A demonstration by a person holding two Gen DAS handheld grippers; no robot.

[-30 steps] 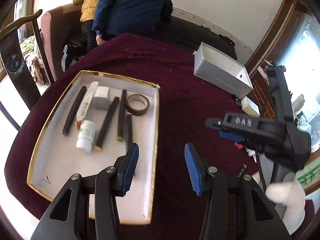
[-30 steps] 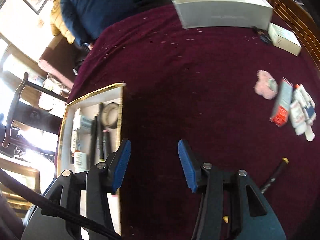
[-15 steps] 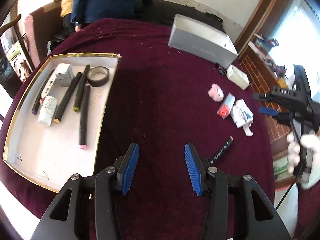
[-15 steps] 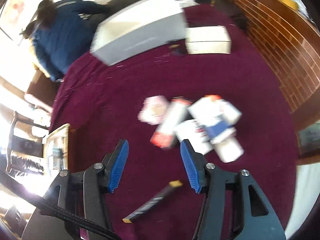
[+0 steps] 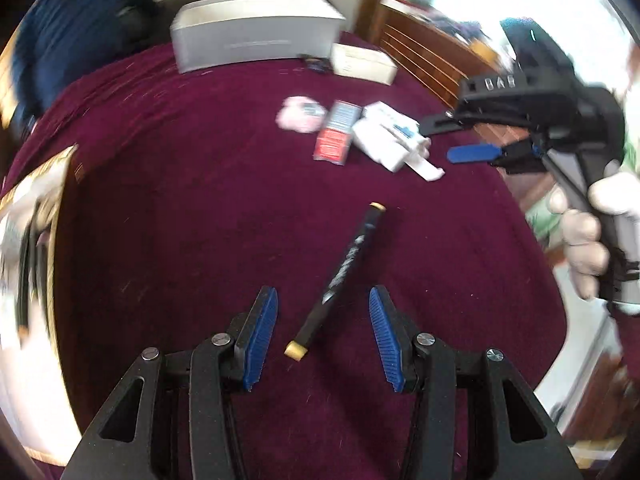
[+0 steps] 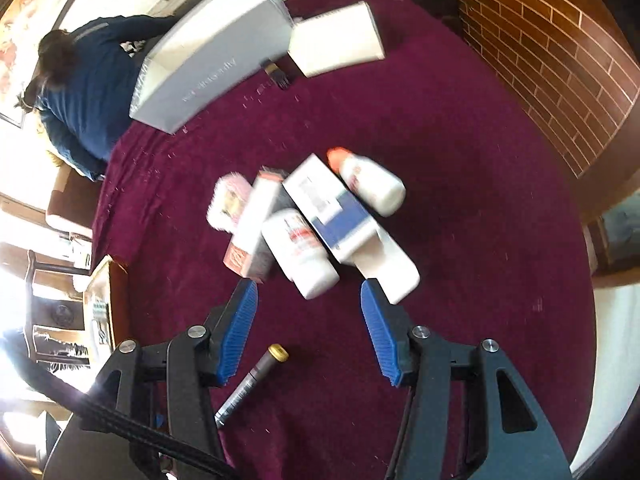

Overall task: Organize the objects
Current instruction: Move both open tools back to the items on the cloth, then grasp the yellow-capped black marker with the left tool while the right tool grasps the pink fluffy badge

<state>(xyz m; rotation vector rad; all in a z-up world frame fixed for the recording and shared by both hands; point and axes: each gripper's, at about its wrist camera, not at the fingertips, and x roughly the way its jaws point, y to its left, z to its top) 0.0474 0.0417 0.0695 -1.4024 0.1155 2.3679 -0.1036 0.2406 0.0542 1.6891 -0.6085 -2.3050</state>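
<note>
A black marker pen (image 5: 340, 276) with yellow caps at both ends lay loose on the maroon tabletop (image 5: 200, 200), slanting away from me. My left tongs (image 5: 322, 332) hovered over its near end, the blue pads standing apart on either side and touching nothing, so they were open and empty. I judged they were lined up that way to close across the pen's barrel.

Farther off, a small heap waited: a white bottle (image 6: 300, 256), a white and blue box (image 6: 332, 208), a second bottle with an orange cap (image 6: 372, 186), a red and white carton (image 6: 254, 226) and a pink packet (image 6: 226, 200), all leaning on or touching one another. My right tongs (image 6: 308, 316) pointed at the near edge of this heap, open and holding nothing, with the white bottle just ahead of the gap. In the left view my gloved hand (image 5: 584, 236) gripped that tool's handle.

At the left edge sat the gold-rimmed tray (image 5: 60, 184), blurred, with things already in it; I took it for the place where the loose things belonged. A large grey box (image 5: 256, 36) and a smaller white box (image 5: 362, 62) stood at the far side, and a person in a dark blue jacket (image 6: 88, 92) was beyond the tabletop.
</note>
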